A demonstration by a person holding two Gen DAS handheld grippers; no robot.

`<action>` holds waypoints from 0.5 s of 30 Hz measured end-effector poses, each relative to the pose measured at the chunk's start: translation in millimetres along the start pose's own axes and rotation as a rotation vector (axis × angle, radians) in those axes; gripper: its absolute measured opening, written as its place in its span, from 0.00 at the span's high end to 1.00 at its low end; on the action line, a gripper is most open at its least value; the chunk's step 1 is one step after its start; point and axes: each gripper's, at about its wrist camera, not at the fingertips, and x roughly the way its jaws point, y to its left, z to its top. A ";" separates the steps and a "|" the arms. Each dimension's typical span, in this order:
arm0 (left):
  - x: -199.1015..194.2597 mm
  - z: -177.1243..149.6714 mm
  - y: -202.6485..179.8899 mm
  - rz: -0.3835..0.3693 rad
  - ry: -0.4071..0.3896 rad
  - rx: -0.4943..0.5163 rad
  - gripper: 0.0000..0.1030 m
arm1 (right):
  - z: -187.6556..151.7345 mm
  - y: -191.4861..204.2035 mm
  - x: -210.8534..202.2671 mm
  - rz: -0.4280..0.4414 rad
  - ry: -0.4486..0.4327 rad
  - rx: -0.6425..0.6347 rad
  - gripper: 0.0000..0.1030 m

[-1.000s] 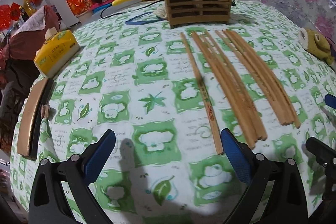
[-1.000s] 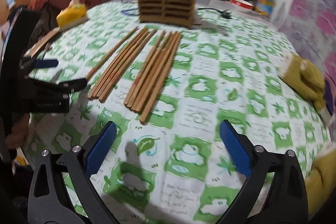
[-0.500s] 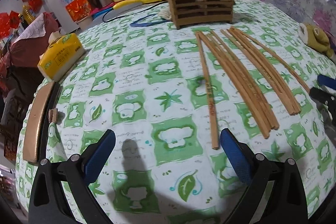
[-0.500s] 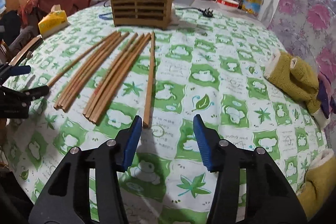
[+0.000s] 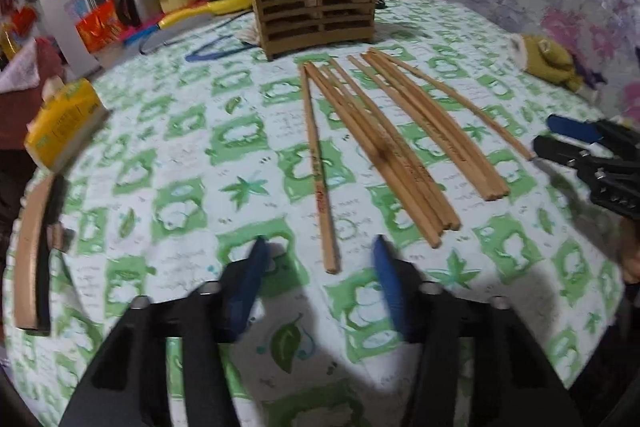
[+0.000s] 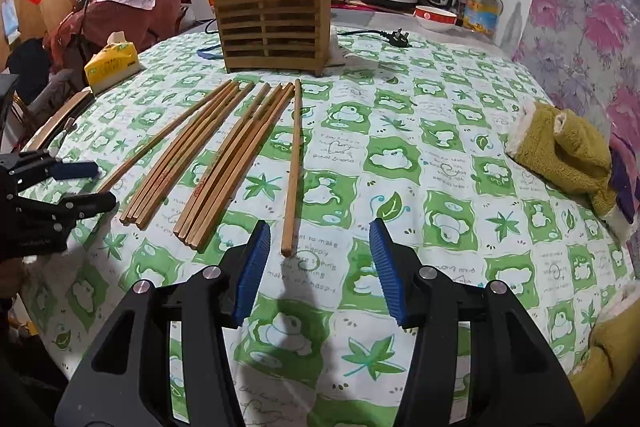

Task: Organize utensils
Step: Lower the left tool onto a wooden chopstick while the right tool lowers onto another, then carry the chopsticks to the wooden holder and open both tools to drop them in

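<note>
Several wooden chopsticks lie in loose bundles (image 5: 384, 155) (image 6: 236, 163) on the green-and-white tablecloth (image 5: 180, 155), in front of a slatted wooden holder (image 5: 316, 7) (image 6: 272, 31). My left gripper (image 5: 322, 279) is closing, and the near end of the leftmost single chopstick (image 5: 318, 167) lies just ahead between its blue pads, untouched. My right gripper (image 6: 320, 263) stands half open. The end of the rightmost single chopstick (image 6: 294, 163) rests near its left pad, not pressed. Each gripper shows in the other's view, the right gripper (image 5: 580, 143) and the left gripper (image 6: 92, 187).
A yellow tissue pack (image 5: 64, 123) (image 6: 112, 67) sits at the table's left edge beside a curved chair back (image 5: 30, 251). An olive plush cloth (image 6: 568, 151) lies at the right. A power plug (image 6: 396, 37) and kitchen appliances sit behind the holder.
Both pairs of jaws have narrowed from wide open, the right first and the left just now. Each view has shifted so that a single chopstick's end lies between the pads.
</note>
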 end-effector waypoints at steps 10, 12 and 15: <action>-3.6 -2.1 -8.7 0.025 -0.031 0.017 0.93 | -1.0 4.7 0.5 0.006 0.002 -0.024 0.52; -6.3 -2.0 -4.2 0.021 -0.043 0.000 0.93 | -1.6 8.8 1.1 0.003 0.004 -0.047 0.56; -9.3 -1.7 -2.7 0.037 -0.060 -0.008 0.94 | -2.8 14.3 3.5 -0.007 0.014 -0.075 0.63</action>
